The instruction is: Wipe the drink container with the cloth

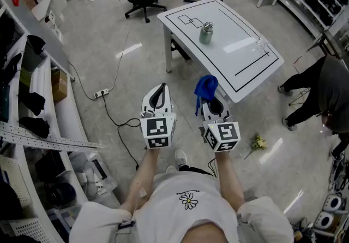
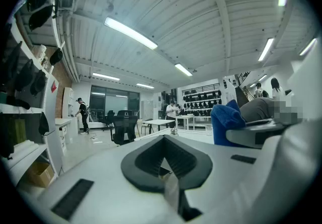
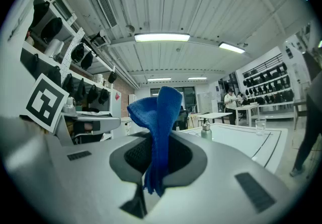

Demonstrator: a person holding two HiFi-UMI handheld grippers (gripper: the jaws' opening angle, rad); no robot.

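While the left gripper [image 1: 158, 93] hangs closed and empty, the right gripper [image 1: 211, 104] pinches the blue cloth [image 1: 206, 87]. The drink container [image 1: 206, 34], seemingly a flask, stands well ahead on the white table [image 1: 248, 70], so approaching likely precedes wiping.

Wears a white short-sleeved T-shirt [image 1: 163, 198] with a small white-and-yellow daisy print [image 1: 188, 200] at the chest, and a white shoe [image 1: 180, 156]. Shows bare forearms. Bears smooth white shells on the left gripper [image 1: 159, 88] and the right gripper [image 1: 210, 103], with dark grey ribbed pads [image 2: 149, 156], black slots, and marker cubes [image 1: 158, 131] of black-and-white squares at the rear.
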